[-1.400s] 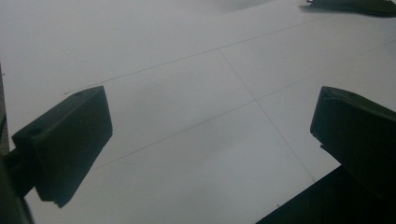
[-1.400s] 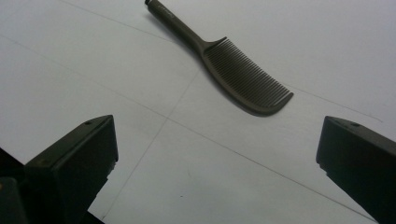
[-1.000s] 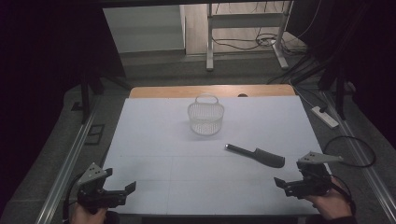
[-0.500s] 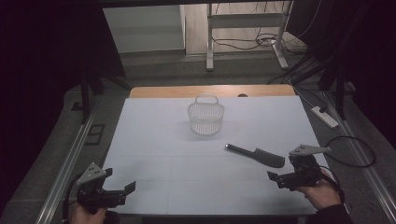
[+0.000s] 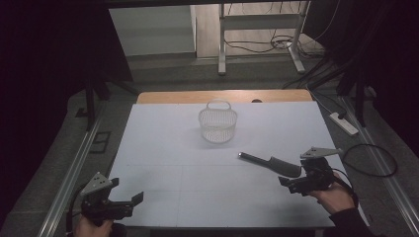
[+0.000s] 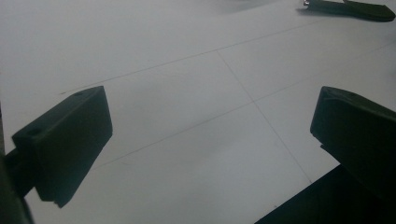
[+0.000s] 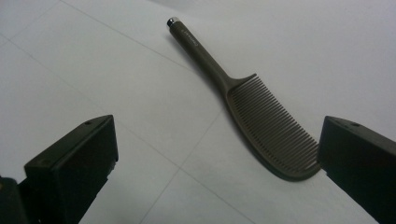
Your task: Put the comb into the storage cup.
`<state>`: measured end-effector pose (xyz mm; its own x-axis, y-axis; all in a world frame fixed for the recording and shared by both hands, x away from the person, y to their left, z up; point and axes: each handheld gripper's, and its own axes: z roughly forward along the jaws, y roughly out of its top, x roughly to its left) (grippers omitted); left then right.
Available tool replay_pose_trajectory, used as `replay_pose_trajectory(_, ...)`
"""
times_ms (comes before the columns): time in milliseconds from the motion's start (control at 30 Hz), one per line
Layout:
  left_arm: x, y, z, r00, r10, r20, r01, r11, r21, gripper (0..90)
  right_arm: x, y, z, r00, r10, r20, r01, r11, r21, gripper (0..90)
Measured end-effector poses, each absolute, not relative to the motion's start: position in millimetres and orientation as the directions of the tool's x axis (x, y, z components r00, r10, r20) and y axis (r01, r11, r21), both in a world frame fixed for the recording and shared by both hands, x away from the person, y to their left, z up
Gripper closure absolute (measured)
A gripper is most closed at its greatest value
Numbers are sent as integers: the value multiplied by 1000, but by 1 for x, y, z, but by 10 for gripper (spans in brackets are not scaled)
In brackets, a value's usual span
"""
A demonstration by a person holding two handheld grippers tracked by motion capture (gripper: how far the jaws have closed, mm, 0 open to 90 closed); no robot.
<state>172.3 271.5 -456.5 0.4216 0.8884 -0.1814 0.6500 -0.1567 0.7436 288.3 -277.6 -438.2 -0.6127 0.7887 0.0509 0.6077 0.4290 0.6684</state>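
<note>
We note both the left gripper and right gripper with jaws released, the comb lying flat on the white surface near the wire basket.

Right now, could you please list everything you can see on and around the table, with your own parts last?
Basket: one, white mesh with a handle, upright at the far middle of the table.
Comb: one, dark, with a long handle, lying flat on the table's right side, just ahead of the right hand-held gripper.
Table: one, white top with a wooden strip along its far edge.
Power strip: one, white, on the floor right of the table.
Cables: several, dark, on the floor beyond the table.
Left hand-held gripper: one, black, near left corner, jaws open, nothing held.
Right hand-held gripper: one, black, near right, jaws open, facing the comb.
</note>
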Motion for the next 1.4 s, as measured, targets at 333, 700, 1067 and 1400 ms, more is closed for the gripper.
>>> replay_pose_trajectory(333, 172, 272, -457, 422, 888, -184, 651, -155, 743, 0, 303, -271, -440, -610, 792, 31, 602, 437, 669, 0)
replay_pose_trajectory(700, 173, 273, -457, 423, 885, -195, 651, -147, 745, 0, 318, -260, -441, -601, 799, 4, 613, 458, 643, 0)
replay_pose_trajectory(1067, 173, 273, -457, 424, 884, -196, 652, -148, 743, 0, 332, -251, -442, -599, 800, 31, 631, 448, 633, 0)
replay_pose_trajectory(1400, 173, 273, -457, 425, 883, -199, 652, -147, 743, 0, 350, -238, -442, -597, 801, 50, 658, 454, 601, 0)
